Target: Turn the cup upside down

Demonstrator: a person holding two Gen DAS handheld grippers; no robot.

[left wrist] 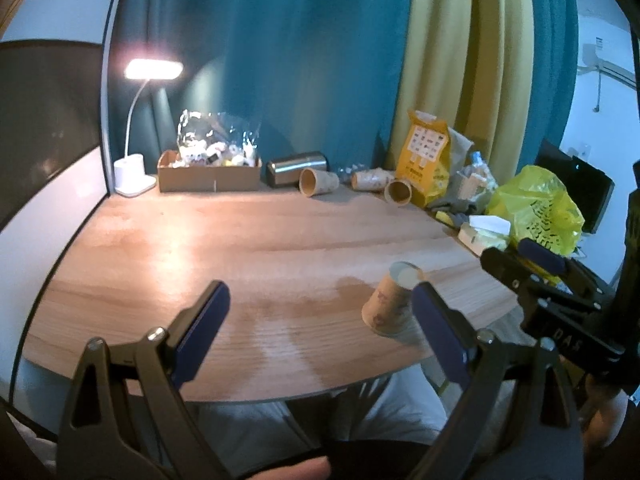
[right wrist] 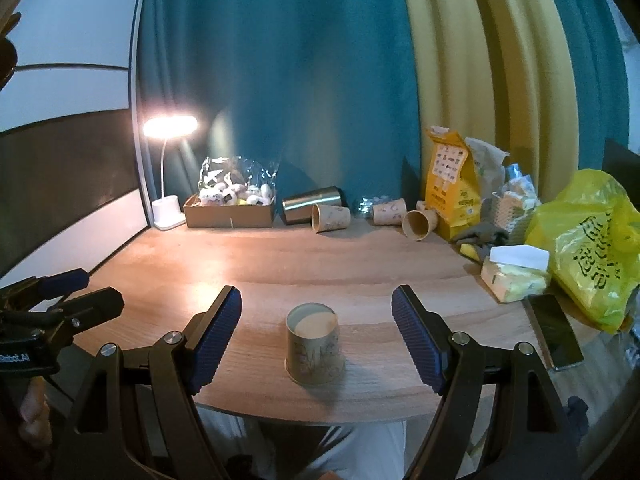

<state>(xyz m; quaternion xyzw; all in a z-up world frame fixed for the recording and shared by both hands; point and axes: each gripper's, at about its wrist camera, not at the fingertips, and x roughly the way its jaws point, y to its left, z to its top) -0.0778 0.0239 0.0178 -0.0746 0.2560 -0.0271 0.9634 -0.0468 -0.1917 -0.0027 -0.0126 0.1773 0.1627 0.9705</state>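
A beige printed paper cup (right wrist: 315,347) stands upside down on the wooden table (right wrist: 280,264) near its front edge, its flat base up. My right gripper (right wrist: 317,312) is open, a finger on either side of the cup and not touching it. In the left wrist view the cup (left wrist: 390,300) stands just beyond the right finger of my left gripper (left wrist: 320,308), which is open and empty above the table's front edge. The right gripper (left wrist: 524,260) shows at the right there. The left gripper (right wrist: 86,288) shows at the left in the right wrist view.
At the back lie three paper cups (right wrist: 330,218), a steel tumbler (right wrist: 312,204), a cardboard box of snacks (right wrist: 230,214) and a lit desk lamp (right wrist: 170,128). At the right are a yellow pouch (right wrist: 450,184), a yellow plastic bag (right wrist: 588,244), a tissue pack (right wrist: 514,276) and a phone (right wrist: 554,332).
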